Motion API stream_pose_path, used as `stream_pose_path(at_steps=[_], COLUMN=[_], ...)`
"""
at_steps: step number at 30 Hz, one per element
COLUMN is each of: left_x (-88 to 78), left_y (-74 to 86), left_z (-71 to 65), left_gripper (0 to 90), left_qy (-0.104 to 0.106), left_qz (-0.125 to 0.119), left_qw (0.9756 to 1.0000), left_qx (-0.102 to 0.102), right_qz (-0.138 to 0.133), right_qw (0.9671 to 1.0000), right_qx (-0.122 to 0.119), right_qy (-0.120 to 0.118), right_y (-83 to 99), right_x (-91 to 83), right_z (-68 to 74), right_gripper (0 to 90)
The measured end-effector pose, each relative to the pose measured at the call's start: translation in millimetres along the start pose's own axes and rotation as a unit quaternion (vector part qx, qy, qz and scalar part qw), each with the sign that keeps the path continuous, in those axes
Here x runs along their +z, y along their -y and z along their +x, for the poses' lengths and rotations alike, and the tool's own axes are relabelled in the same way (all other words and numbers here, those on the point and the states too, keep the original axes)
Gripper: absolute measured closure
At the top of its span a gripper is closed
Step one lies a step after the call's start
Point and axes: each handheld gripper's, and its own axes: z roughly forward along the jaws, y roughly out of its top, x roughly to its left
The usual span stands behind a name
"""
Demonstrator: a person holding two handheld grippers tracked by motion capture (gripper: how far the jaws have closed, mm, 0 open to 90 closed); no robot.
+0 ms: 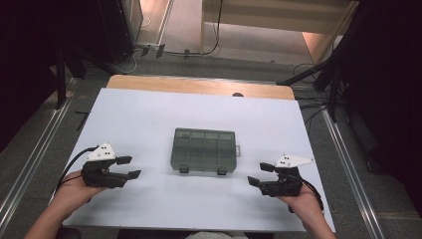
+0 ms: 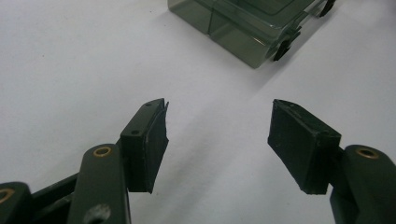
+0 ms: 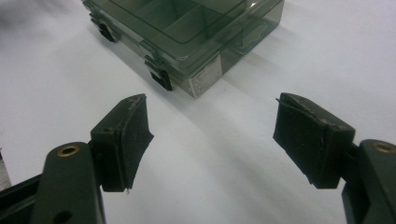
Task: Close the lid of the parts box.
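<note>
A white table (image 1: 149, 119) is taking up most of the floor space here, with bare wood showing along its far edge. Near the middle of it, a smoky translucent compartment box (image 1: 204, 150) is lying flat with its lid down, dividers showing through the top and two black latches (image 1: 183, 170) facing the person's side.

The person's hands are coming in from the near edge, one to each side of the box and well apart from it. The left gripper (image 1: 129, 167) is pointing inward toward the box's left end, its jaws standing apart with nothing between them; in the left gripper view the box (image 2: 247, 28) is sitting beyond the pads (image 2: 152, 140), a latch just ahead. The right gripper (image 1: 260, 174) is mirroring it from the other side, jaws likewise apart and empty, and in the right gripper view the box (image 3: 187, 32) and its nearer latch (image 3: 161, 79) are lying just beyond the fingertips.

To my eye this is the approach stage: nothing is being touched yet, and both tools are lining up on the box. The next move probably calls for bringing one gripper in to steady the box body while the other is working a latch, since a light box like this could slide on the smooth top.
</note>
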Motion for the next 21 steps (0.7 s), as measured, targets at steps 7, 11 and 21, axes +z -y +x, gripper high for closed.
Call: stream_pose_path(at_steps=[7,11,21], left_x=[-0.1,0.3,1.0], left_y=[-0.3,-0.1,0.0], left_z=[1.4,1.1,0.6], left_gripper=[36.8,36.8,36.8], left_qy=[0.001,0.001,0.001], left_qz=[-0.005,-0.003,-0.001], left_qw=[1.0000,1.0000,1.0000], left_qx=[-0.002,-0.002,0.001], right_qz=[-0.002,-0.003,-0.001], right_qw=[1.0000,1.0000,1.0000], right_qx=[-0.001,-0.003,-0.005], right_qy=[0.002,0.002,0.001], right_y=[0.3,0.1,-0.1], right_x=[0.2,0.7,0.9], right_z=[-1.9,-1.7,-1.2], right_gripper=[27.3,27.3,27.3])
